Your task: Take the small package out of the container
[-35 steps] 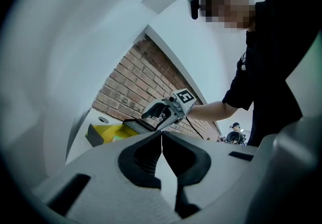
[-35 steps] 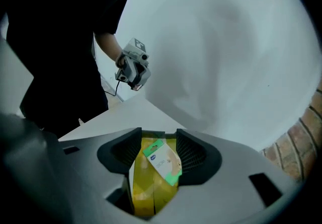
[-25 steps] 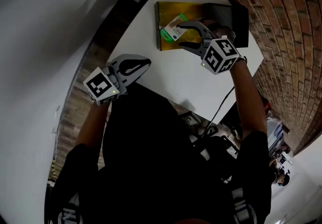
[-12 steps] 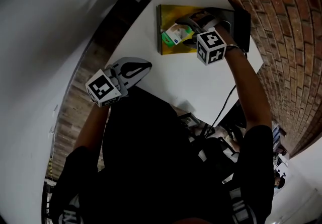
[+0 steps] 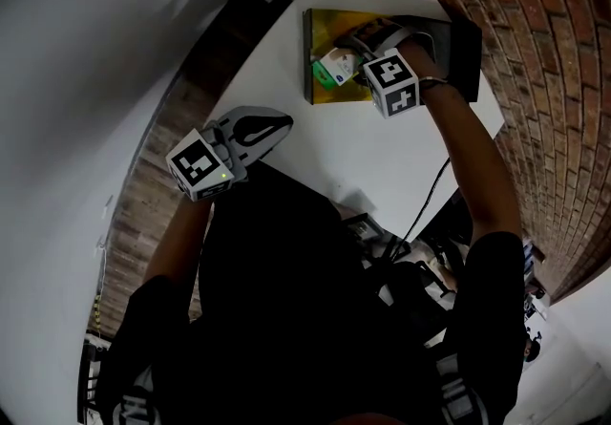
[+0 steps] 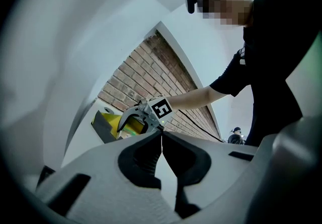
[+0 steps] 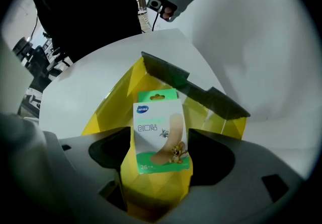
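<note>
Nearest the person, the left tool [image 5: 267,124] hangs idle above the near left edge of the white table [image 5: 353,146], its jaws pressed tip to tip with nothing between them. It seems to have no part in this step.

Farther out and to the right, the right tool [image 5: 351,49] reaches down into the open top of the yellow container [image 7: 115,107]. Its jaws stand moderately apart, one on each side of the small package [image 7: 160,135], with a gap only a little wider than the package. I cannot be sure that either pad touches it yet.

The step in hand looks like the grasp itself: the tool is placed but the pinch is not made. The next move calls for closing squarely on the package's two side edges, above the container's near wall so that the wall isn't caught as well. Then comes a straight lift, clear of the rim.

The package stands upright inside the container, leaning slightly. It is a thin, flat carton, white with green bands at top and bottom, printed with a plaster strip and a small cartoon figure. It looks light and stiff enough for an edge grip, though it could pivot if held low.

Beyond it, a dark flap [image 7: 201,89] lies along the container's far side.
</note>
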A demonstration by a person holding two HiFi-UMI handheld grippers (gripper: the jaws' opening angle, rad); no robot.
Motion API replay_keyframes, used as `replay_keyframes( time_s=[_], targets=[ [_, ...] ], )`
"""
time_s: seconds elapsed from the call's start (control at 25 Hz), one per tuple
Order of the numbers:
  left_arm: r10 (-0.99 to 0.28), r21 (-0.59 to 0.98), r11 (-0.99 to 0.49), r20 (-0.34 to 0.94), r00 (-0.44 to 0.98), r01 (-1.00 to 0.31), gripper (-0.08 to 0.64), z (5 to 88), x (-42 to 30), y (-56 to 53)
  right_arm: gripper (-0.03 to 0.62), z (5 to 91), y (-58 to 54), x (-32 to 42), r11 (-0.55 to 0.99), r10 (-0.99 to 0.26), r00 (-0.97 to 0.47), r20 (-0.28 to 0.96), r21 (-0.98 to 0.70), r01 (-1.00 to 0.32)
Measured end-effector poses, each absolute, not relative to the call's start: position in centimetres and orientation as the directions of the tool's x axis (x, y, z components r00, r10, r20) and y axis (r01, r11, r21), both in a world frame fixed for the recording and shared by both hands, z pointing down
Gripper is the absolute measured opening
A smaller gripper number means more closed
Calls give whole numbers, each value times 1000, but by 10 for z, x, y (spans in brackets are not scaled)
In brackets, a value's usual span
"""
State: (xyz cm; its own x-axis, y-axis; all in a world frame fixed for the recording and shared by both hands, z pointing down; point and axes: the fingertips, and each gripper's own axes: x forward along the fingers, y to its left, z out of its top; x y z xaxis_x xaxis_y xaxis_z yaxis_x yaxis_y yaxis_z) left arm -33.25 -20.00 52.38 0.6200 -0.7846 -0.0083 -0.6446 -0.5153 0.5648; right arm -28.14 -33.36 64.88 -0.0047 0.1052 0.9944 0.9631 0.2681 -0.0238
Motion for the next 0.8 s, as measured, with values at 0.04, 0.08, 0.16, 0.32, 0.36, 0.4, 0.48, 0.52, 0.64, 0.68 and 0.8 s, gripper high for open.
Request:
replay_keyframes(
  time_s=[0.04,0.08,0.16,0.32,0.36,0.4,0.48,0.52,0.64,0.68,0.8],
  targets=[
    [-784,555,-522,-13,621,-647,15,525,-332,-200,357,649,-334,-282,263,102,-5,995,-22,965],
    [-783,551,-526,-15,622,-648,15,525,-332,-200,356,650,-334,-283,259,100,-5,995,-21,966],
    [-783,555,-524,-13,622,-647,15,525,-331,-199,351,651,-334,-284,254,99,-5,995,-21,967],
    [-778,557,-527,-13,628,-641,15,528,-327,-194,325,651,-335,-283,253,95,-4,995,-21,967],
    [-778,556,-528,-13,629,-642,15,528,-327,-193,324,650,-335,-284,256,95,-4,995,-21,966],
    [-778,555,-529,-13,629,-642,15,528,-327,-192,322,650,-335,-284,260,95,-4,995,-21,965],
    [-779,550,-532,-20,626,-644,15,526,-329,-192,322,649,-334,-284,271,96,-9,995,-18,962],
    [-780,548,-532,-20,625,-646,15,525,-330,-191,322,648,-334,-284,276,96,-12,995,-15,961],
    [-782,559,-523,-16,623,-643,15,526,-330,-188,321,643,-335,-283,289,91,-26,996,-1,957],
    [-783,561,-524,-21,622,-641,15,525,-330,-188,321,641,-335,-283,292,89,-30,996,3,956],
    [-783,553,-532,-31,622,-642,15,519,-328,-187,321,633,-336,-281,301,77,-47,996,22,954]
  ],
)
